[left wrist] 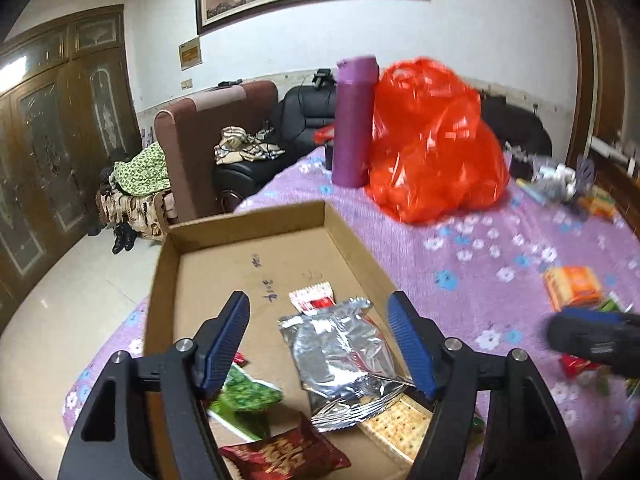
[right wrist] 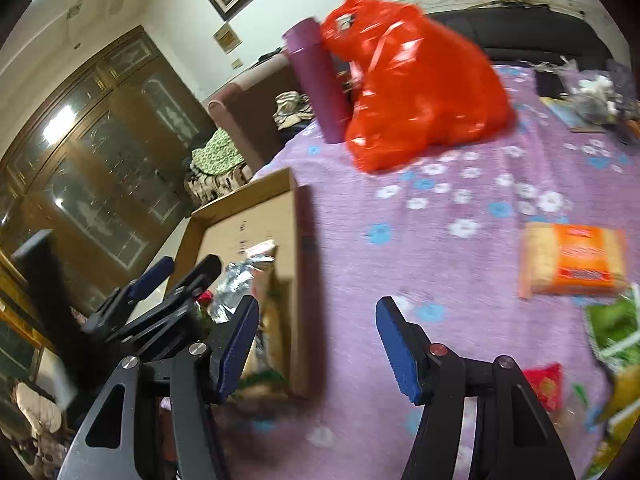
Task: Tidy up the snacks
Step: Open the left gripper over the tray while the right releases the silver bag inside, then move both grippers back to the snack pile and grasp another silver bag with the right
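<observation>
Snacks lie in two places: some inside the cardboard box (left wrist: 248, 256), others loose on the purple flowered tabletop (left wrist: 460, 280). In the box, the left wrist view shows a silver foil packet (left wrist: 340, 356), a small red-and-white packet (left wrist: 312, 296) just behind it, a green packet (left wrist: 248, 396), a dark red packet (left wrist: 284, 456) at the near edge, and a cracker pack (left wrist: 396, 424) partly under the foil one. The left tongs (left wrist: 318, 344) hover above the box with the jaws spread wide and nothing between them; the foil packet lies below the gap. The right tongs (right wrist: 316, 344) are over the cloth just beside the box's right wall, jaws also wide apart and empty. Loose to the right of them lie an orange cracker pack (right wrist: 572, 264), a green packet (right wrist: 616, 328) and a small red packet (right wrist: 546, 384). Farther back stand a purple bottle (left wrist: 354, 120) and a red plastic bag (left wrist: 432, 140), touching each other. The right wrist view is blurred.
</observation>
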